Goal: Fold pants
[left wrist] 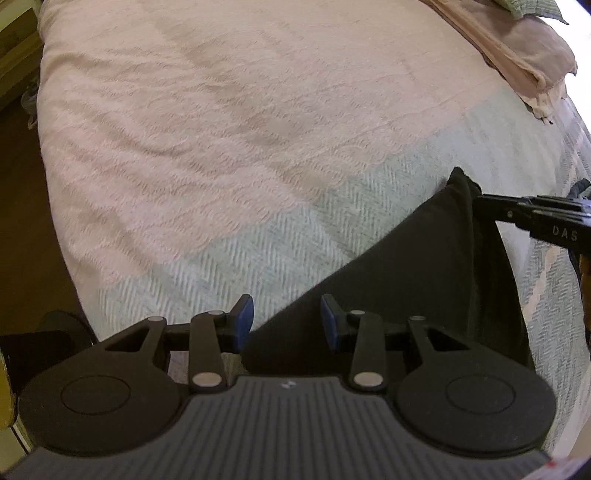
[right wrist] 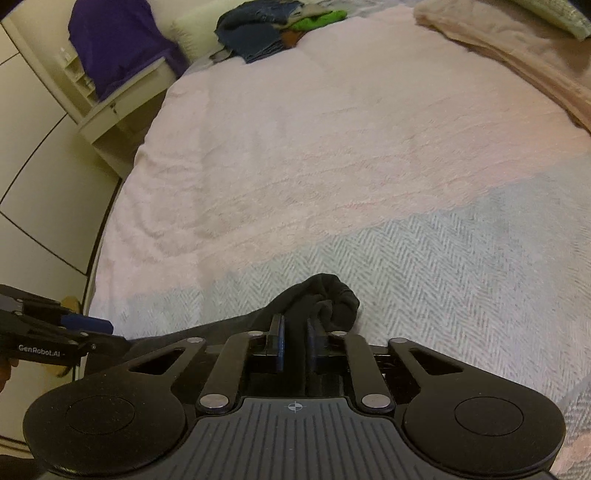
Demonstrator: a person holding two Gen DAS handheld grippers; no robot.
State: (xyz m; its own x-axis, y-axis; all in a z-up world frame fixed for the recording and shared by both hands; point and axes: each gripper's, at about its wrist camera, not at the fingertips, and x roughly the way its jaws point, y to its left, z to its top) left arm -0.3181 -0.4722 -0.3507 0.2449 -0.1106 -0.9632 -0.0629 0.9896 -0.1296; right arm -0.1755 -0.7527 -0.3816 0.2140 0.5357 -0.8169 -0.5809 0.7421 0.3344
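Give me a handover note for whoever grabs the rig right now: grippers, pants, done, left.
Right gripper: shut on a bunched end of the black pants, lifted slightly.
Left gripper: open, holding nothing, pads either side of the pants' near edge.
Pants lie on the near, herringbone part of the bed cover, towards its edge.
Done: one end gripped. No finished fold visible.
Left: probably grip with the left, spread flat, fold.

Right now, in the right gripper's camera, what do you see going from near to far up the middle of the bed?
Right gripper pinching the black pants → grey herringbone blanket → pink bedspread → pile of clothes at the far end.
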